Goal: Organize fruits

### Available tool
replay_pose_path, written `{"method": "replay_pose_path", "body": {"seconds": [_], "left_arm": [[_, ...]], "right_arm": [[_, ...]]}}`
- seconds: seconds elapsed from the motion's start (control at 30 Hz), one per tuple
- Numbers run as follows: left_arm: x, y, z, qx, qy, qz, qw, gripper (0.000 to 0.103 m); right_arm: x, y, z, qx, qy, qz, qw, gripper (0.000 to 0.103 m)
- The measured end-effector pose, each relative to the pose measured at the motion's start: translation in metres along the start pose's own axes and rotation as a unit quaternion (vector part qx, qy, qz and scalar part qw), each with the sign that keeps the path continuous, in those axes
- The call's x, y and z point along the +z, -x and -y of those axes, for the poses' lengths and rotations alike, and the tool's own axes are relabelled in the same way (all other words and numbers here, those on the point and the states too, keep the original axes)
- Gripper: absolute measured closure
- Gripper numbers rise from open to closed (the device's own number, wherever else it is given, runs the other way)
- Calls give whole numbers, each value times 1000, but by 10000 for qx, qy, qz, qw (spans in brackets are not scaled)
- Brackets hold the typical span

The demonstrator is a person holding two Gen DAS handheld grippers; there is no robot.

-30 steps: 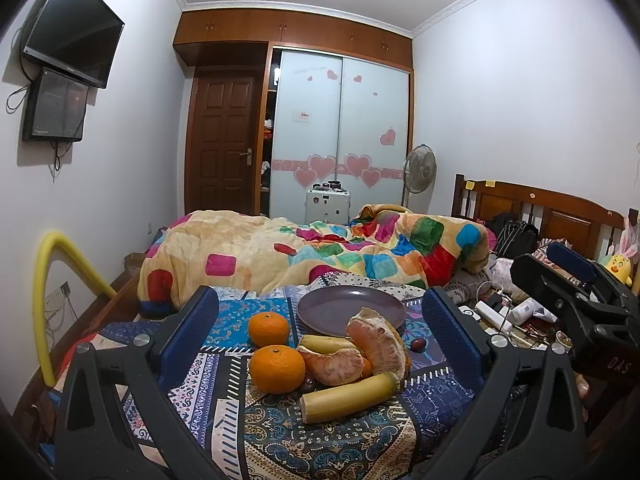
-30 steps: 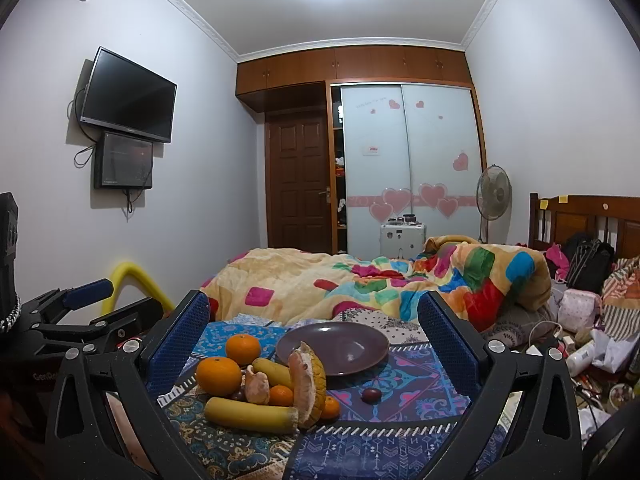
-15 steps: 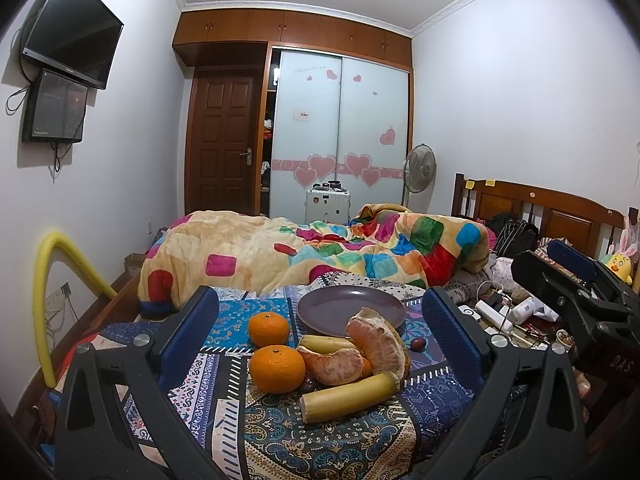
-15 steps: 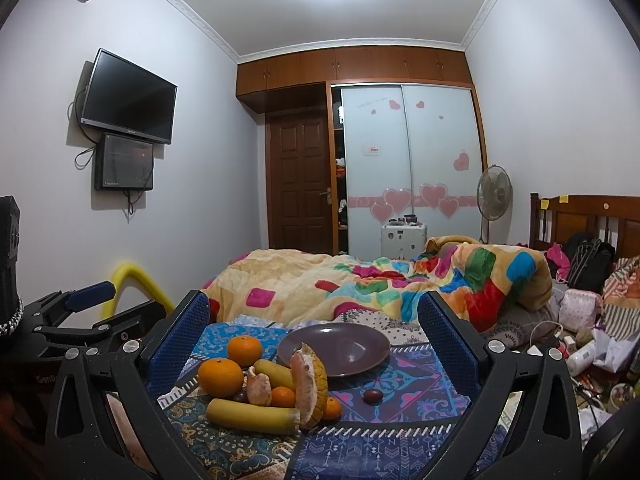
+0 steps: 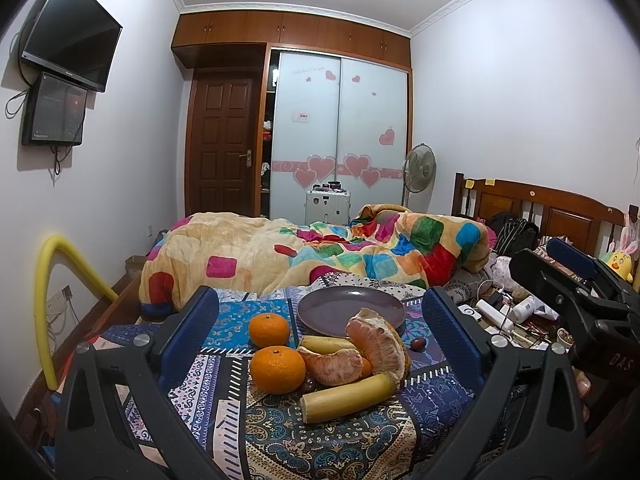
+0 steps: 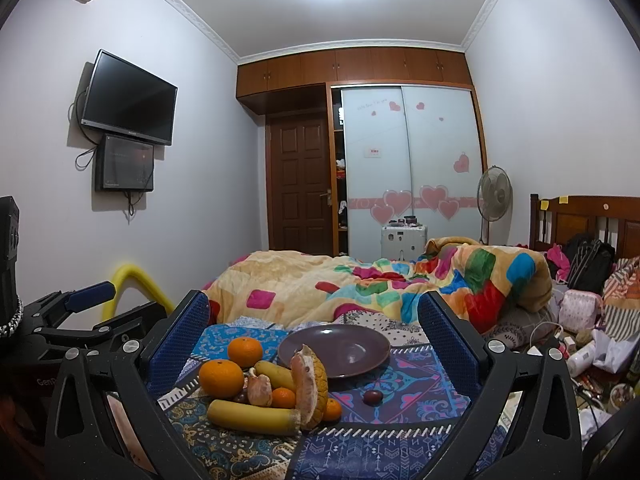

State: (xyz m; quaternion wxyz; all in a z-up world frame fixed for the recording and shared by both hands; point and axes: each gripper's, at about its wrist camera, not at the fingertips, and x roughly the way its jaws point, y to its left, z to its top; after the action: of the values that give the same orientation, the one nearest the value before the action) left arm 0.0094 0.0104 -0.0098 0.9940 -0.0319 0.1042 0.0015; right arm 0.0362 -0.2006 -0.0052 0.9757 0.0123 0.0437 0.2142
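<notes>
A heap of fruit lies on a patterned cloth [image 5: 280, 440] on the bed: two oranges [image 5: 277, 369] [image 5: 269, 330], peeled pomelo pieces [image 5: 378, 346], two yellow banana pieces [image 5: 348, 396] and a small dark fruit [image 5: 417, 344]. An empty purple plate [image 5: 340, 308] sits just behind them. My left gripper [image 5: 320, 332] is open and empty, held in front of the heap. My right gripper [image 6: 314, 344] is open and empty too, facing the same heap [image 6: 264, 392] and the plate [image 6: 352, 346]. Each gripper shows at the edge of the other's view.
A colourful quilt [image 5: 320, 252] lies bunched behind the plate. Clutter of bottles and cables [image 5: 508, 312] lies to the right by the wooden headboard [image 5: 540, 208]. A yellow foam tube [image 5: 44, 304] stands at the left wall.
</notes>
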Motion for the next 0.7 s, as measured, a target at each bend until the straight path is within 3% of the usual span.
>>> {"method": "replay_pose_path", "body": {"seconds": [0.27, 0.43, 0.7], "left_arm": [[-7, -14, -6, 174, -87, -230, 9995, 0], [-19, -39, -20, 270, -95, -655, 9974, 0], [-43, -85, -42, 393, -88, -1382, 9896, 0]], "right_arm": [[-9, -19, 4, -42, -20, -270, 9996, 0], [-27, -45, 6, -186, 175, -711, 9971, 0], [-57, -92, 17, -34, 425, -1474, 9882, 0]]}}
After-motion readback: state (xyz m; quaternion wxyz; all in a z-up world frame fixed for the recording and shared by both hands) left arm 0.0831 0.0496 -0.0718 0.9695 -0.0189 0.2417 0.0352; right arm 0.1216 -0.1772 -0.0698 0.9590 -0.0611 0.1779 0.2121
